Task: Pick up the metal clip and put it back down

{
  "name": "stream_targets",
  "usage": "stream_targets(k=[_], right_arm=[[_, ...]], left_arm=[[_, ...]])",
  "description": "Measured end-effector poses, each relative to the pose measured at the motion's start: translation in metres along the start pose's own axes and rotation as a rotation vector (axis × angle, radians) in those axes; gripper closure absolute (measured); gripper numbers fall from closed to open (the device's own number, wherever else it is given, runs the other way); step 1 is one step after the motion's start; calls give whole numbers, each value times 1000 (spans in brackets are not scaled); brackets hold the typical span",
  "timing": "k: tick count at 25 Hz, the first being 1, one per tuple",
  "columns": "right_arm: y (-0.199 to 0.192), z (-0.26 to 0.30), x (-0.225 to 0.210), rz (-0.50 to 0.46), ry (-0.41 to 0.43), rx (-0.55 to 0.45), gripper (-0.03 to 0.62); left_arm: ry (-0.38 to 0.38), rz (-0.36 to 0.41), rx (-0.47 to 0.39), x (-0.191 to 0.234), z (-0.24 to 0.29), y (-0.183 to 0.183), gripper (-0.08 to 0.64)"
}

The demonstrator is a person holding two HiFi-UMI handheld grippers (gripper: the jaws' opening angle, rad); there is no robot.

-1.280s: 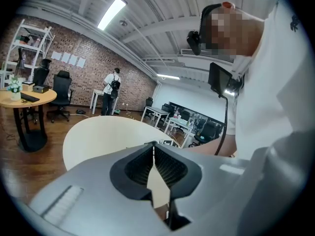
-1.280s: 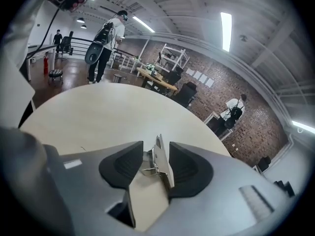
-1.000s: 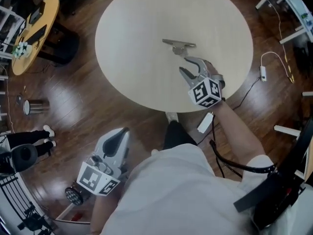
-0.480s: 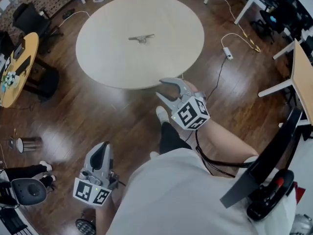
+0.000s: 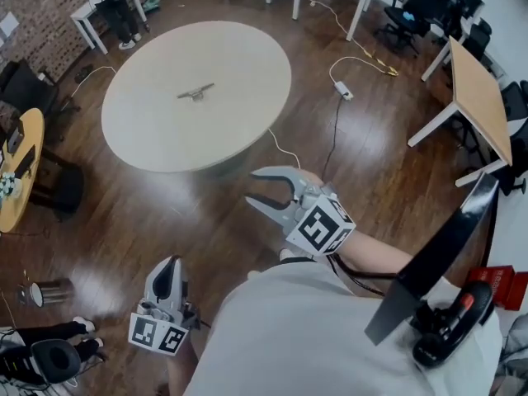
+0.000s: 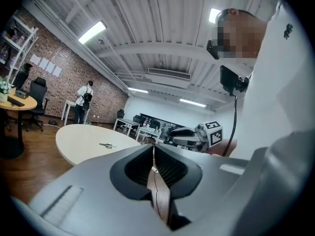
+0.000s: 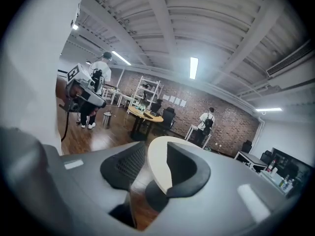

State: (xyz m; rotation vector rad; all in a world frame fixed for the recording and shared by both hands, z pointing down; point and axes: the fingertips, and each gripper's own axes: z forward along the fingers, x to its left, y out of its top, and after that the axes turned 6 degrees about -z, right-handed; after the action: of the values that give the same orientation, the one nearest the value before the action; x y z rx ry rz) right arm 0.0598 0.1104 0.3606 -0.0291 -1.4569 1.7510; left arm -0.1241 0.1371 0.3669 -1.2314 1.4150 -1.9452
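Out on the pale round table [image 5: 140,143] the metal clip [image 5: 195,92] lies flat, well ahead of both tongs, its long axis broadside to the left tongs [image 5: 169,264] and slantwise to the right tongs [image 5: 250,187]. A second ago the right tongs hovered just beside it; now they've backed well off, empty jaws apart but closing, the left pair's pressed together. Looks put back, job done.

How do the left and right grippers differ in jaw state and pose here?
The left gripper has its jaws together; the right gripper has them apart, though closing. The left gripper is held low at the person's side; the right gripper is held out in front, toward the round table. Both are empty and over the floor, away from the metal clip lying on the table.
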Motion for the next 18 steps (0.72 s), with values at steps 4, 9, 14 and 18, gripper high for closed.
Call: stream_targets(k=[4, 9, 14, 18], right_arm=[[1, -27, -7, 19, -29, -8, 451], [0, -46, -19, 21, -67, -13, 453], [-3, -57, -24, 29, -86, -2, 453], [-5, -59, -23, 28, -82, 4, 453]], left_arm=[[-37, 15, 9, -12, 19, 1, 560], [-79, 24, 23, -23, 40, 2, 560], [-103, 31, 39, -31, 53, 1, 560], [-110, 30, 46, -32, 55, 0, 560]])
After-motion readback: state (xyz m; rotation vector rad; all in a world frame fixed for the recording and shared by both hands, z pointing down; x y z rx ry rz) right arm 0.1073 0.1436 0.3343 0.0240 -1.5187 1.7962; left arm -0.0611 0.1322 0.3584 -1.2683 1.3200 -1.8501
